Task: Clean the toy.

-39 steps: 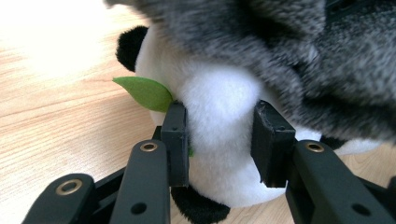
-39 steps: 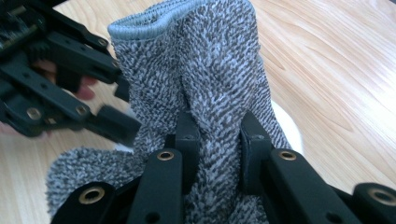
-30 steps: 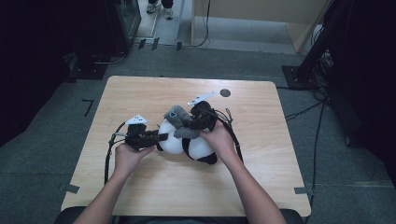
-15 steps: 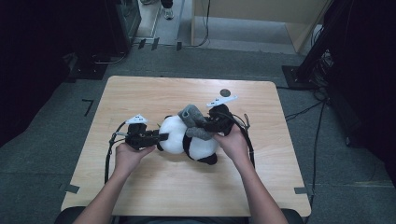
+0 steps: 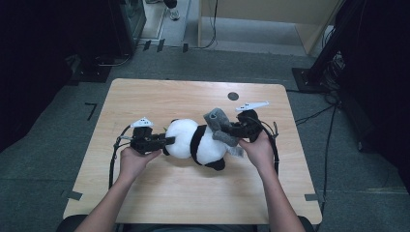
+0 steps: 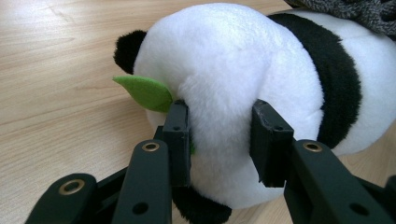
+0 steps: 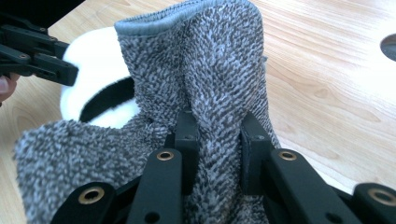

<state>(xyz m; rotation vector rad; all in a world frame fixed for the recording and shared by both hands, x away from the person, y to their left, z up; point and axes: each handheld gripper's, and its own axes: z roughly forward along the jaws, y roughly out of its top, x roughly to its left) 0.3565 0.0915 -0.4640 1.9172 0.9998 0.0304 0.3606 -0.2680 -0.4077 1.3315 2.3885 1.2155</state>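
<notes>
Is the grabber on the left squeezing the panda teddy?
Touching. In the left gripper view, both black jaws of the left gripper press into the panda and dent its white fur.

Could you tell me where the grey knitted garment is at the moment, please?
In the high view the grey knitted garment sits right of table centre, over the panda plush, held by the right gripper.

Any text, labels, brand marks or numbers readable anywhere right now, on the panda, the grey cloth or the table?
None: no readable text in any view.
Panda plush: plain white and black fur, a green felt leaf, no tag showing.
Grey knit cloth: no label showing.
Wooden table: bare wood, unmarked.
</notes>
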